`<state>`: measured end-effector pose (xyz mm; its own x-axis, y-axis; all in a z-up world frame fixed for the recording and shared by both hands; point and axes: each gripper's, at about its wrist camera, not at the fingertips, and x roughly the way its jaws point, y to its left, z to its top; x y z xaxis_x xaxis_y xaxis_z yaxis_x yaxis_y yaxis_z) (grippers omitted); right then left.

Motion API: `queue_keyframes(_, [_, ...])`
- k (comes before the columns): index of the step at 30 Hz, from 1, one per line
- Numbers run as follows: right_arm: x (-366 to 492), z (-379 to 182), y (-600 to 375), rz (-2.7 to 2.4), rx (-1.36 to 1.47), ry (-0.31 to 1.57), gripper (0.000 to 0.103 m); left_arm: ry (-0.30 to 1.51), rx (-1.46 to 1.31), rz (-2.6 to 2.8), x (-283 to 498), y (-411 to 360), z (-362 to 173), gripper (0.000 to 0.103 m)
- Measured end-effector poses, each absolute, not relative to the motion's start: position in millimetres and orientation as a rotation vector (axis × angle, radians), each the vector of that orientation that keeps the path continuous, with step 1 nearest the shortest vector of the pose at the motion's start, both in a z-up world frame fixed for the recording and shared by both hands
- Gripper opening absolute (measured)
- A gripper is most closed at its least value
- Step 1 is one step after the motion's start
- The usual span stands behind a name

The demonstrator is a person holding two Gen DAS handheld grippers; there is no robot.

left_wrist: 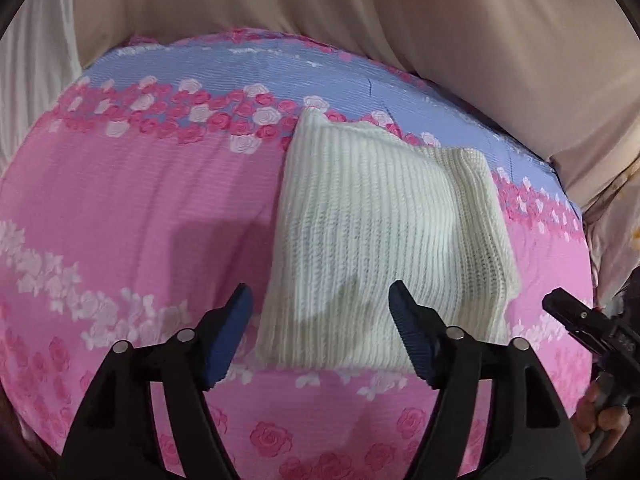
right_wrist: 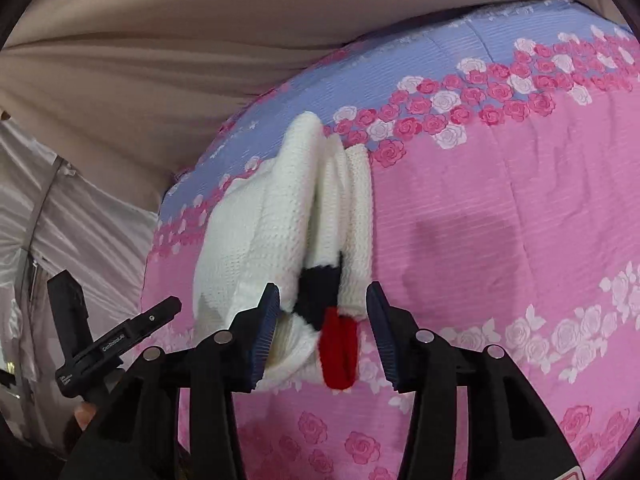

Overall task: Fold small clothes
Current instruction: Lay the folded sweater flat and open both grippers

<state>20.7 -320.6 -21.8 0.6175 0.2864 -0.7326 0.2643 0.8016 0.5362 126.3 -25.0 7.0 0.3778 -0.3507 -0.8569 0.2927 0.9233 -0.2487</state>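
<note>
A white ribbed knit garment (left_wrist: 380,220) lies folded into a thick rectangle on the pink floral bedsheet (left_wrist: 140,208). My left gripper (left_wrist: 322,336) hovers above its near edge, jaws open and nothing between the pads. In the right wrist view the garment (right_wrist: 280,208) shows stacked layers. A navy band (right_wrist: 320,292) and a red cuff (right_wrist: 340,356) sit at its near end. My right gripper (right_wrist: 322,332) is open over that end, its pads apart from the knit. A finger (left_wrist: 576,316) of the right gripper shows at the right edge of the left wrist view.
Beige draped cloth (left_wrist: 320,0) backs the bed's far edge. A pale shiny sheet (right_wrist: 80,220) hangs beyond the bed's side. A person's hand (left_wrist: 604,412) holds the right gripper's handle. A finger (right_wrist: 152,320) of the left gripper sits low on the left.
</note>
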Motion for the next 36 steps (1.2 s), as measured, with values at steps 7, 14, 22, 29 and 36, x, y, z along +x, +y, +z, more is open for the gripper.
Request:
queue_keyframes(7, [43,-30,-251,0.079,0.456,1.022,0.012,1.211,-0.059,-0.314,123,-31,-36,0.071])
queue_keyframes(14, [53,-80,-267,-0.03,0.459,1.149,0.0,1.275,-0.029,-0.295,129,-16,-63,0.072])
queue_keyframes(22, [49,-86,-250,-0.106,0.344,1.169,0.0,1.245,0.072,-0.297,123,-30,-51,0.07])
queue_keyframes(29, [30,-55,-239,-0.172,0.376,1.114,0.004,1.181,0.159,-0.313,106,-31,-30,0.07])
queue_keyframes(36, [-4,-35,-228,-0.302,0.435,1.053,0.009,1.082,0.21,-0.366,90,-22,-6,0.071])
